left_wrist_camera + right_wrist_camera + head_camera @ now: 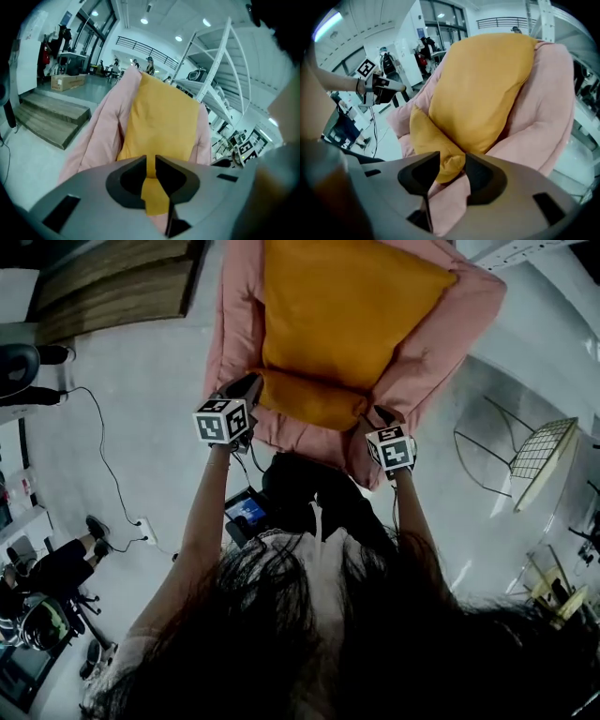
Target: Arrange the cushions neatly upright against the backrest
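A pink armchair [441, 343] holds a large yellow cushion [347, 306] that stands upright against its backrest. A lower yellow cushion [309, 399] lies in front of it on the seat. My left gripper [248, 390] is at that cushion's left end, and in the left gripper view its jaws [150, 171] are shut on a strip of the yellow fabric [153, 194]. My right gripper [380, 416] is at the right end. Its jaws [452, 164] stand open with the lower cushion's corner [445, 159] between them, over the pink seat edge [450, 201].
Wooden steps [112, 287] lie beyond the chair at the left. A cable [103, 456] runs over the floor to a power strip [145, 531]. A wire chair [539, 456] stands at the right. A seated person [56, 568] is at the left edge. White shelving [220, 70] rises behind the armchair.
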`<state>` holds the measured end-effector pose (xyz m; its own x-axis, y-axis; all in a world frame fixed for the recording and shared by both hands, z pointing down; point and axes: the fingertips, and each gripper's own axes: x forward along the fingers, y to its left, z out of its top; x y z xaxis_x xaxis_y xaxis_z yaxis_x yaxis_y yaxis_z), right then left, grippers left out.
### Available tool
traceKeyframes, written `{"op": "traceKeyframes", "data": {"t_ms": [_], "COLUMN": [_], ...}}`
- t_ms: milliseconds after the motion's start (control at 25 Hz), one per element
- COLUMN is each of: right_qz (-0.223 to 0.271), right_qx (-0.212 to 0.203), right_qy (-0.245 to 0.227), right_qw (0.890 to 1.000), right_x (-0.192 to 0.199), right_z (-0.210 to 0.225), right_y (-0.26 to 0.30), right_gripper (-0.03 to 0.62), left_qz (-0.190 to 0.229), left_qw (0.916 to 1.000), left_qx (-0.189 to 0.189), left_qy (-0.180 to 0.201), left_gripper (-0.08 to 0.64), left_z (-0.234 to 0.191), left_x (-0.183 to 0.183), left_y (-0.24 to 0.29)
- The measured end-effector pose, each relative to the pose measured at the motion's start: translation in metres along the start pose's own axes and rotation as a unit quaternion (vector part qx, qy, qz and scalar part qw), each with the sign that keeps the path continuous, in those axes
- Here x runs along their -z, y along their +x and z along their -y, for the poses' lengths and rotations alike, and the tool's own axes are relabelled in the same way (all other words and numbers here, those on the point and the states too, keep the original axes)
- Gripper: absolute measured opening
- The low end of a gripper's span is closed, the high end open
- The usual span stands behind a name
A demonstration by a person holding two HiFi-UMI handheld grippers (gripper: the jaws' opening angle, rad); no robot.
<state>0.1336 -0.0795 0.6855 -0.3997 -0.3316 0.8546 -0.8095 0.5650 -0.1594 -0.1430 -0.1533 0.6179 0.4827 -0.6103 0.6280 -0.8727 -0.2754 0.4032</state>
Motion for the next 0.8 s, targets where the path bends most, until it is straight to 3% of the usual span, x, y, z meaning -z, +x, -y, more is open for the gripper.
{"op": "traceKeyframes", "data": {"t_ms": [160, 360, 600, 800], "right_qz": [0.078, 0.171, 0.259, 0.304], "right_qx": [-0.004, -0.027, -0.06, -0.083], "right_qy": [0.056, 0.12, 0.142, 0.133], "right_qw": [0.995, 0.978, 0.954, 0.94], "right_x": [-0.029, -0.069, -0.109, -0.128], "right_z": [-0.008, -0.021, -0.037, -0.058], "right_y": [-0.037, -0.084, -0.143, -0.191], "right_gripper": [0.172, 0.17, 0.159, 0.137], "left_qz": [0.03, 0.05, 0.123, 0.183], "left_qw": [0.9993, 0.9965, 0.9825, 0.973], "left_qx": [0.016, 0.016, 0.003, 0.025], "left_qy": [0.016, 0.066, 0.14, 0.138], "left_gripper": [0.06, 0.06, 0.06, 0.06], "left_z": [0.036, 0.073, 0.122, 0.177], "left_x": [-0.016, -0.031, -0.077, -0.097], "left_y": [-0.023, -0.041, -0.076, -0.119]}}
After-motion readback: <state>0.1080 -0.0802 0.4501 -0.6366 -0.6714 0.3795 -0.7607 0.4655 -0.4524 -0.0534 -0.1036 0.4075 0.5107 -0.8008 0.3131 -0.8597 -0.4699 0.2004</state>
